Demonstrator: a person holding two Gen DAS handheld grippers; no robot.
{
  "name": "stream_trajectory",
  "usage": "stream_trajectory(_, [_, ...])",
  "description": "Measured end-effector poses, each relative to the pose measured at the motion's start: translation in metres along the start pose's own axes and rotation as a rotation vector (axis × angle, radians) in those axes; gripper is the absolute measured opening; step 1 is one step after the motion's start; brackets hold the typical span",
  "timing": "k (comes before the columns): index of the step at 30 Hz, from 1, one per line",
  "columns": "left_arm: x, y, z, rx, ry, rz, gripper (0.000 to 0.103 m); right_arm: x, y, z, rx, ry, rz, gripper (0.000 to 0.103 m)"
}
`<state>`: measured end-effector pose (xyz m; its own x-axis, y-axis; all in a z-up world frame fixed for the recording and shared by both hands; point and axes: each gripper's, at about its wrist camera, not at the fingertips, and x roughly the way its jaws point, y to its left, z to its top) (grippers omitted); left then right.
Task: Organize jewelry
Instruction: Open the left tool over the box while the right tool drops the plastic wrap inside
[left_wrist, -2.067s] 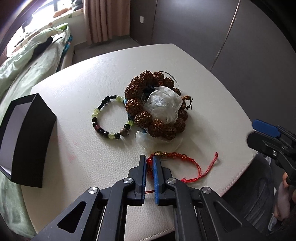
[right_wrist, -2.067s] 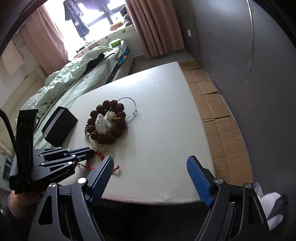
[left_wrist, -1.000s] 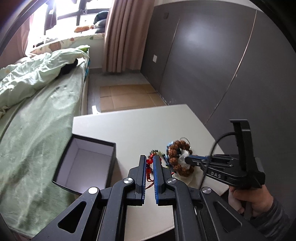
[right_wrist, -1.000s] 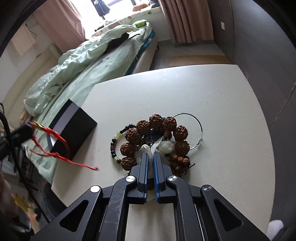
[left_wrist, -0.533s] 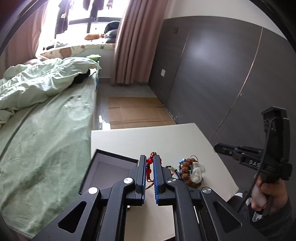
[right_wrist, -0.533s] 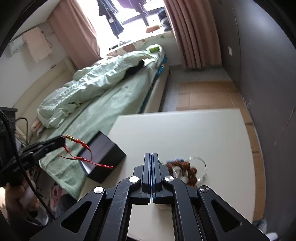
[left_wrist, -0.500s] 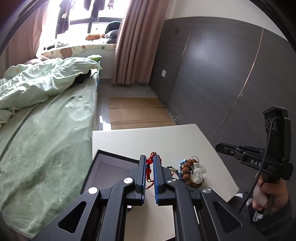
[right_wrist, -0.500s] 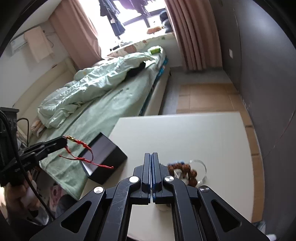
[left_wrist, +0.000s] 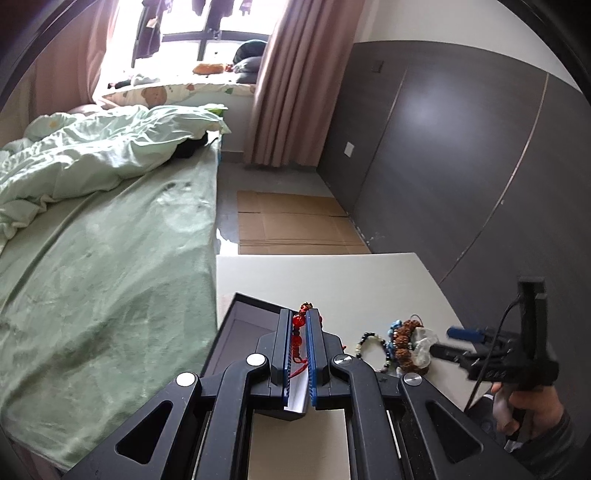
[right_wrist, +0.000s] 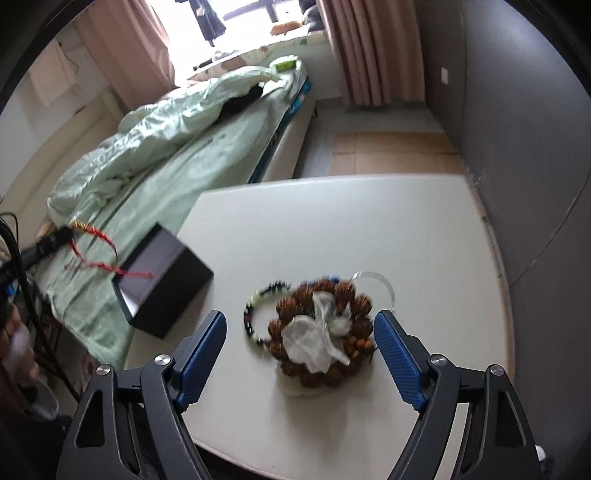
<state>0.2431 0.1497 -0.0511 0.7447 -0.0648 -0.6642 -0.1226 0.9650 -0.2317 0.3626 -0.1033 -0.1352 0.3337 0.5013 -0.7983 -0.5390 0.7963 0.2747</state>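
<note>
Right gripper (right_wrist: 299, 354), now spread apart, hangs over the bead pile (right_wrist: 319, 332); left gripper (left_wrist: 298, 350), clamped on red bracelet (left_wrist: 297, 332), reaches black box (right_wrist: 162, 280) at nine o'clock, ready for release.

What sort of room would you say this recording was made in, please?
Most likely a bedroom in a home: a bed with a rumpled green duvet fills one side, pink curtains hang at the window, and a white table stands beside the bed.

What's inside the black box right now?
The black box shows only pale lining; no jewelry visible inside. Its near corner is hidden. The red string bracelet hangs from the left gripper, outside it.
</note>
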Motion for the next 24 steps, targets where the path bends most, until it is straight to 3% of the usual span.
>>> stream_trajectory(2, [0.0, 0.003, 0.001, -0.007, -0.002, 0.006, 0.007, 0.012, 0.0, -0.006, -0.017, 0.035, -0.012, 0.063])
stream_trajectory(3, [0.0, 0.004, 0.002, -0.011, -0.004, 0.009, 0.007, 0.02, 0.001, -0.009, -0.027, 0.059, -0.016, 0.047])
stream_trajectory(4, [0.0, 0.005, 0.003, -0.015, -0.007, 0.011, 0.007, 0.026, 0.0, -0.011, -0.03, 0.078, -0.011, 0.025])
stream_trajectory(5, [0.0, 0.006, 0.003, -0.019, -0.009, 0.01, 0.007, 0.03, 0.0, -0.012, -0.03, 0.095, -0.009, 0.01])
stream_trajectory(6, [0.001, 0.007, 0.004, -0.028, -0.01, 0.004, 0.007, 0.033, -0.001, -0.014, -0.028, 0.108, -0.017, 0.002])
stream_trajectory(9, [0.01, 0.016, 0.003, -0.071, 0.03, -0.05, 0.008, 0.021, 0.002, -0.013, -0.04, 0.058, -0.022, 0.002])
stream_trajectory(11, [0.02, 0.023, 0.001, -0.119, 0.081, -0.035, 0.011, 0.008, 0.003, -0.007, -0.04, 0.027, -0.015, 0.002])
stream_trajectory(12, [0.022, 0.025, -0.001, -0.128, 0.085, -0.028, 0.022, -0.001, 0.004, -0.002, -0.042, 0.007, -0.012, 0.002])
stream_trajectory(13, [0.022, 0.026, -0.003, -0.135, 0.081, -0.029, 0.047, -0.009, 0.005, 0.002, -0.042, -0.013, 0.0, 0.002])
stream_trajectory(14, [0.021, 0.027, -0.004, -0.142, 0.075, -0.032, 0.063, -0.015, 0.007, 0.006, -0.045, -0.03, 0.004, 0.002])
stream_trajectory(15, [0.019, 0.029, -0.006, -0.151, 0.063, -0.039, 0.085, -0.025, 0.009, 0.011, -0.053, -0.053, 0.005, 0.002])
stream_trajectory(24, [0.0, 0.035, -0.014, -0.159, 0.028, -0.014, 0.087, -0.056, 0.034, 0.042, -0.084, -0.122, 0.085, 0.002])
